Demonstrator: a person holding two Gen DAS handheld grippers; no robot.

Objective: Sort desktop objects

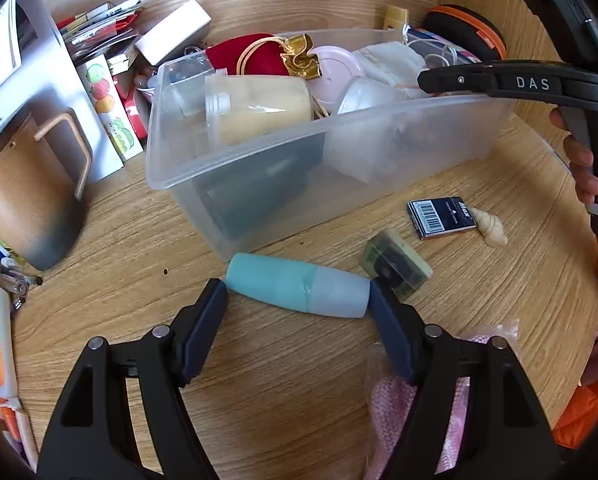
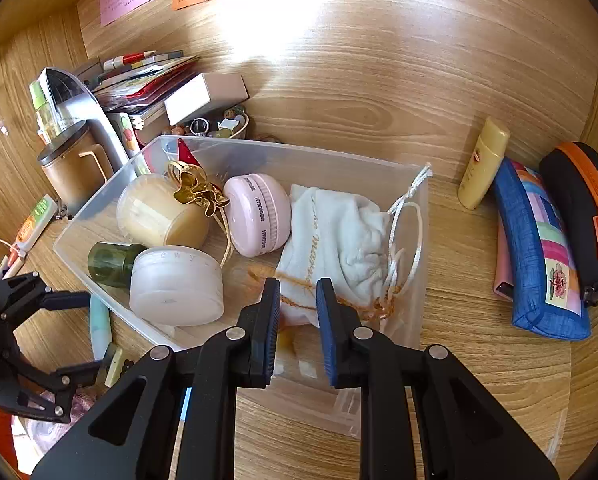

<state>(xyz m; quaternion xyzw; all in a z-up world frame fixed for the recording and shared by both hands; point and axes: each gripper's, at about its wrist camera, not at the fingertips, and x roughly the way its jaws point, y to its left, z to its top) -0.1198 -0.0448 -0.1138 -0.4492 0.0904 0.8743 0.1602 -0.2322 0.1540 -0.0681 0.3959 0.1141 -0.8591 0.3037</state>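
Both tongs low: left tongs [image 1: 298, 292] bracket teal tube [image 1: 297, 289]; right tongs [image 2: 298, 300] spread over bin [image 2: 99, 276].

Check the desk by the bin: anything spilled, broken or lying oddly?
No spill or damage visible. The teal tube lies on its side between the left claw tips, beside the clear bin; a seashell sits loose nearby.

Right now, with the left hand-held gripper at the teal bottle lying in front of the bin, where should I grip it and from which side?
The teal bottle lies on its side on the desk, and the left hand-held gripper spans it end to end. That hold looks slippery on the rounded ends. Better turn the wrist and pinch across the middle from above, probably near the cap seam.
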